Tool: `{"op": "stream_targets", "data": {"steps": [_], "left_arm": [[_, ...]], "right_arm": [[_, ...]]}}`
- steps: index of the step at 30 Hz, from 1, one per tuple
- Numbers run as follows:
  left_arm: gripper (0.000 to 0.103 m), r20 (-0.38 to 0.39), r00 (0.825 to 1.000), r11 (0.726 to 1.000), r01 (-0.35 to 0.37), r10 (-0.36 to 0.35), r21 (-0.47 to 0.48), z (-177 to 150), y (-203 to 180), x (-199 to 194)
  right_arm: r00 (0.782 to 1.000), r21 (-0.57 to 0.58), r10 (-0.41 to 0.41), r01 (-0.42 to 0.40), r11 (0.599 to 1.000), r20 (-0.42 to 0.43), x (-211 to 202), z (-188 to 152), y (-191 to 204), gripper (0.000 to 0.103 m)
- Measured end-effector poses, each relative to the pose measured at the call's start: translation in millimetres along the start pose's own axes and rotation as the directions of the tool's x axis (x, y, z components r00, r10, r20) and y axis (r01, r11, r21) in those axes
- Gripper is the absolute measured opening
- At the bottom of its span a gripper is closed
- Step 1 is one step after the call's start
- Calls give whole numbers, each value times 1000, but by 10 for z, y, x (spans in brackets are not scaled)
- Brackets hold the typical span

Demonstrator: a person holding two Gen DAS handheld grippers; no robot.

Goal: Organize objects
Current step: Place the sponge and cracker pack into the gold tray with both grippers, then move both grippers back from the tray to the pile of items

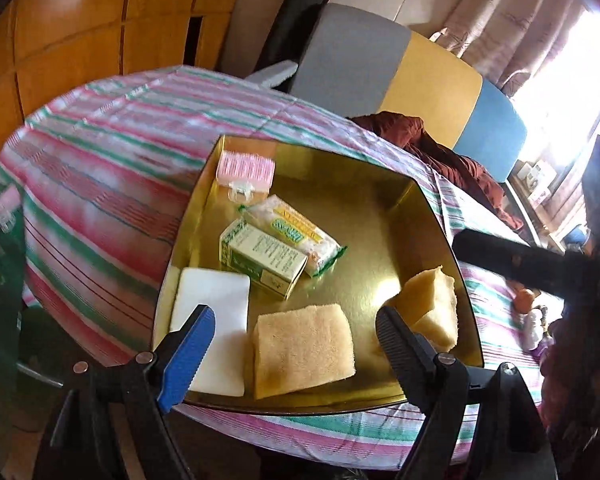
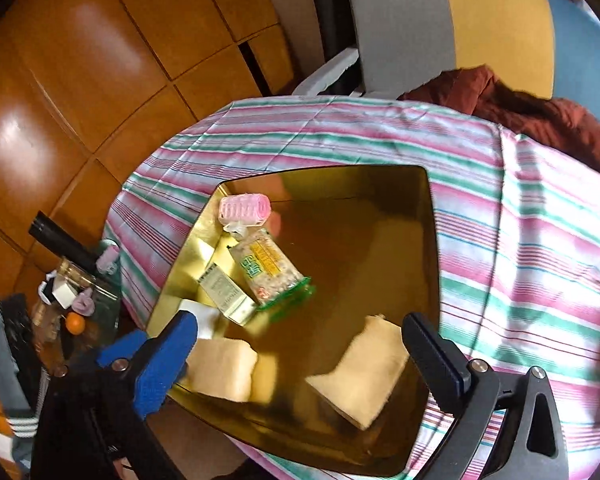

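A gold tray (image 1: 416, 216) on the striped worktop (image 1: 100, 168) holds two sponges (image 1: 304, 348), a white pad (image 1: 214, 300), a green box (image 1: 262, 258), a snack packet (image 1: 296, 236) and a pink roller (image 1: 246, 168); the left gripper (image 1: 294, 338) and right gripper (image 2: 300, 344) hover above, both wide and empty.

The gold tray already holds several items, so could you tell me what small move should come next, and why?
Probably withdraw both hand-held grippers, left and right: both are open and empty above the tray, which already holds the sponges, boxes and roller, and no loose item shows on the cloth.
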State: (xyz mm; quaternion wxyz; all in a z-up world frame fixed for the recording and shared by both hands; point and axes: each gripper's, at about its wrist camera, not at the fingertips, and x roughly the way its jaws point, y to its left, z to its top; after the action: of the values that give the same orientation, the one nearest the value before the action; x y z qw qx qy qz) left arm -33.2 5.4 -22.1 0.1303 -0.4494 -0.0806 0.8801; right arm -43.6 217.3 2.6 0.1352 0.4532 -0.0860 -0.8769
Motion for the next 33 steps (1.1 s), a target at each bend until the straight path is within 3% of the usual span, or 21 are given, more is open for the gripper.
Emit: {"op": "stream_targets", "data": {"steps": [6,17,27,33], "left_arm": [[84,46,995,995,-85,83,49,18,-133,-96],[84,115,982,976,-165,150,139,-58,-422,-193],[84,130,981,969,-164,141,184,-80,-609,-226],[84,111,990,968,-113,90,222,-120,-780,-205]], "right_arm": [[995,-19,-83,84,996,47,-162,-121,-77,103],[981,-27,-168,171,985,100,-321,-315,-183,103],[966,46,-224,220,974,129,-494,-414,-480,103],[958,102,-265,254,962,109,-556,-540,-766,103]]}}
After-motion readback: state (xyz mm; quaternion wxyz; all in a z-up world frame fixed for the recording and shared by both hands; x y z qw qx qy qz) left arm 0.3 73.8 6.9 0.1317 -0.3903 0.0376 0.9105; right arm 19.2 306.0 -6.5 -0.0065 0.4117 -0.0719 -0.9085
